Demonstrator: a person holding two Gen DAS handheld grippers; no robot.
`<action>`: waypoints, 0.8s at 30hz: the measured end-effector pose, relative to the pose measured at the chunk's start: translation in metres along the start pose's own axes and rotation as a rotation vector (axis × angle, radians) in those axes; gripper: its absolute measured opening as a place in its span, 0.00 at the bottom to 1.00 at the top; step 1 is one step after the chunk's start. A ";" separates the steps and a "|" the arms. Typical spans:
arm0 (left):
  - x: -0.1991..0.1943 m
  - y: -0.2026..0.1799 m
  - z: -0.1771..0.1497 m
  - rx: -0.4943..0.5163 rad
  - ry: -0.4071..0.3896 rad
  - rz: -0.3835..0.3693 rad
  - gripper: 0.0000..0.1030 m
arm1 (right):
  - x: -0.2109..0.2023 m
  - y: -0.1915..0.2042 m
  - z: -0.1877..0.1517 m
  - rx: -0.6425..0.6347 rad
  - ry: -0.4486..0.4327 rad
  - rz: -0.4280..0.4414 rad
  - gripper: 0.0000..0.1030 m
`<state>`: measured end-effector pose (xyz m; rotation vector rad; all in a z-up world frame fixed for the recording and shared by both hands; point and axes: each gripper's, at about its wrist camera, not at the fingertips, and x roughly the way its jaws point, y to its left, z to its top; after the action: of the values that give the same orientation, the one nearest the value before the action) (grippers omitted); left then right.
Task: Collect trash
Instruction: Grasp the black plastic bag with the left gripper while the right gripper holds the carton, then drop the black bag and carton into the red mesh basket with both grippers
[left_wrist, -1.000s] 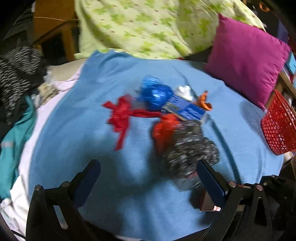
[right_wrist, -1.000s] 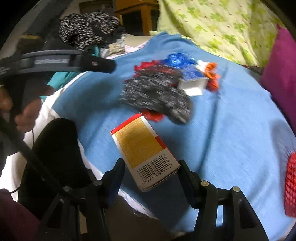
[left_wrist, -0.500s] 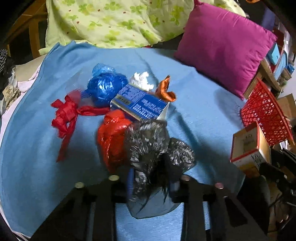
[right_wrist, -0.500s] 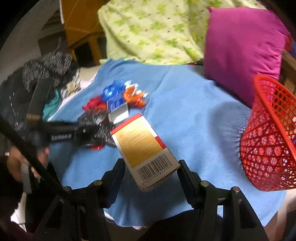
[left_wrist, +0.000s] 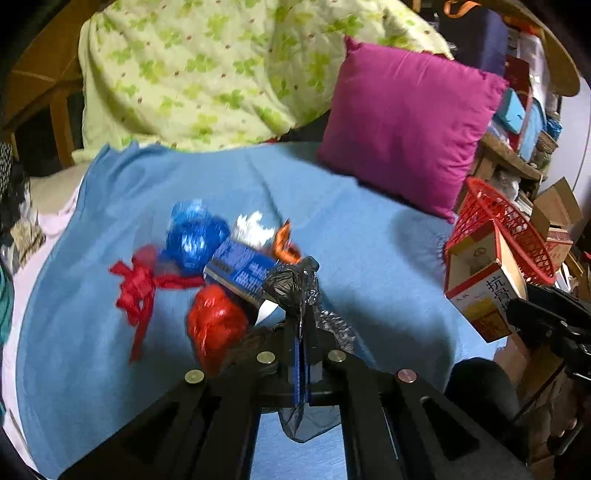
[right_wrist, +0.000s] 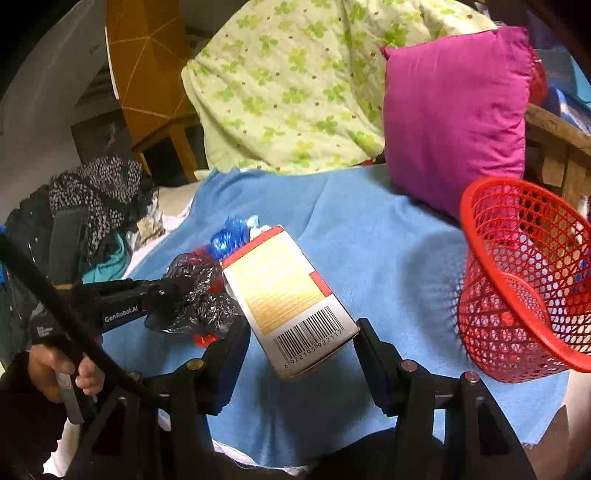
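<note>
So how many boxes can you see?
2. A red and white box sits in the right gripper, and a blue box lies in the trash pile on the blanket. More may be hidden.

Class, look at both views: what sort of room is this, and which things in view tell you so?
Probably a cluttered bedroom: a blue blanket spread over a bed, a clover-print quilt heaped behind, and a magenta pillow beside it.

Dim indoor light; soft shadows, slight motion blur (fisheye bends the edges).
</note>
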<state>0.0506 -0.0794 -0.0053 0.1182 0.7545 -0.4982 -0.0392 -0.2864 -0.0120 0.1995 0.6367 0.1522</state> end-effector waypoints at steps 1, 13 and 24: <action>-0.003 -0.002 0.004 0.010 -0.007 0.001 0.02 | -0.005 -0.001 0.002 0.008 -0.013 0.002 0.59; -0.037 -0.071 0.076 0.129 -0.138 -0.041 0.02 | -0.085 -0.044 0.029 0.105 -0.215 -0.074 0.59; -0.015 -0.213 0.133 0.264 -0.196 -0.221 0.02 | -0.146 -0.165 0.015 0.381 -0.301 -0.321 0.59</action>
<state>0.0239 -0.2975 0.1168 0.2295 0.5092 -0.8077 -0.1325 -0.4779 0.0454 0.4734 0.3847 -0.3078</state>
